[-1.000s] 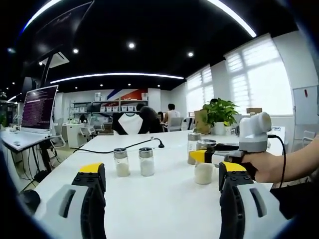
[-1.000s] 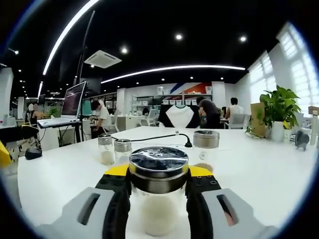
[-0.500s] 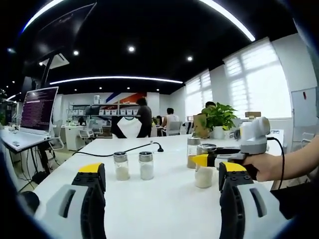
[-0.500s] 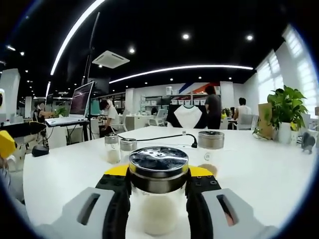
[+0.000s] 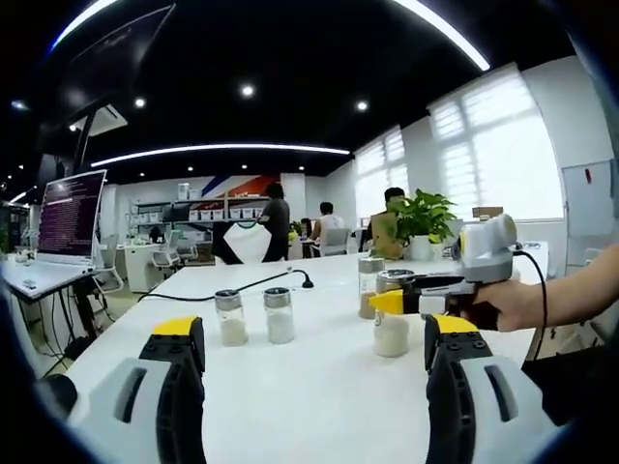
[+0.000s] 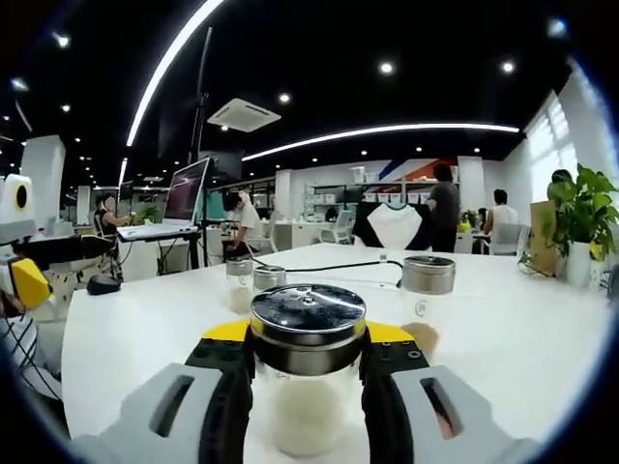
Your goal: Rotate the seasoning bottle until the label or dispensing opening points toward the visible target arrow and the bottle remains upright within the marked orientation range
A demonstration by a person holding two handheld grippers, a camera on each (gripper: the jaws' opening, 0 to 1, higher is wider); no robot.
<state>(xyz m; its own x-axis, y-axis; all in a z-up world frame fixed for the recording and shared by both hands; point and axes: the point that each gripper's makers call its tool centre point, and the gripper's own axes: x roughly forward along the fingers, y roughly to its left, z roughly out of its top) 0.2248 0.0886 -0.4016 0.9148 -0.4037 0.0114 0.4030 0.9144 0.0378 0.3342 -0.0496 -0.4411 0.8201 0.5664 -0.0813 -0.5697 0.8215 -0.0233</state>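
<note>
right tongs (image 6: 308, 362) clamping seasoning bottle (image 6: 308, 372), upright

Right gripper view: seasoning bottle (image 6: 308, 377) base cut by the bottom edge, sides hidden behind the jaws; no label readable. Left hand-held gripper (image 6: 21, 280) cut by the left edge. Left gripper view: monitor (image 5: 70, 217) text too small.

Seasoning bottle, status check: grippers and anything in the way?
Right gripper shut on seasoning bottle, upright. Left gripper open, holding nothing. Three other shakers on white table; nearest shaker stands apart.
</note>
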